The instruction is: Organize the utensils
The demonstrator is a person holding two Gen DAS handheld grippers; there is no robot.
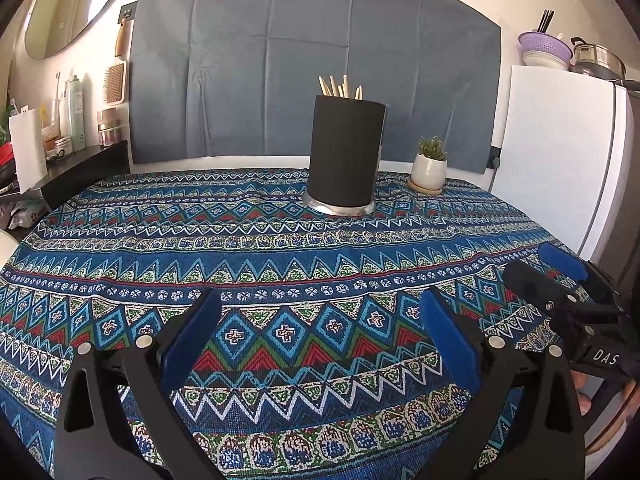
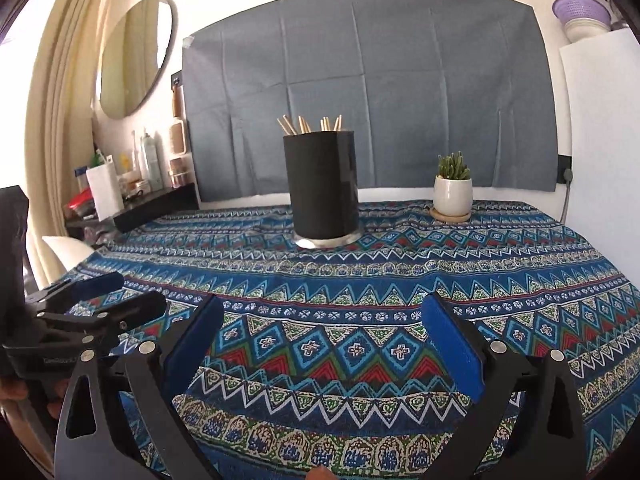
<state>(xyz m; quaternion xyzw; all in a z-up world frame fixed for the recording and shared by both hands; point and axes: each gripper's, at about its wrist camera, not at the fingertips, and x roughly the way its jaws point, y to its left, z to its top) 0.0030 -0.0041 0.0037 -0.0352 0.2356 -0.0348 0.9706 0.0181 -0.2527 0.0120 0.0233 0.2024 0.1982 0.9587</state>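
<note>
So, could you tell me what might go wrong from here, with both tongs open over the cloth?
1. The tall holder could tip if the chopsticks are pulled sideways.
2. The cloth looks rumpled near the holder, so a dragged tong could shift it and the plant.
3. The left tongs and right tongs sit close together and could collide.

Woven cloth, matt black and pale wood on the table

We see a coarse patterned tablecloth [image 1: 280,248], a matt black holder [image 1: 344,156] on a shiny metal base, pale wooden chopsticks [image 1: 340,87], a glossy white ceramic pot [image 1: 429,170], and matt black plastic tongs [image 1: 320,332] with blue pads.
</note>
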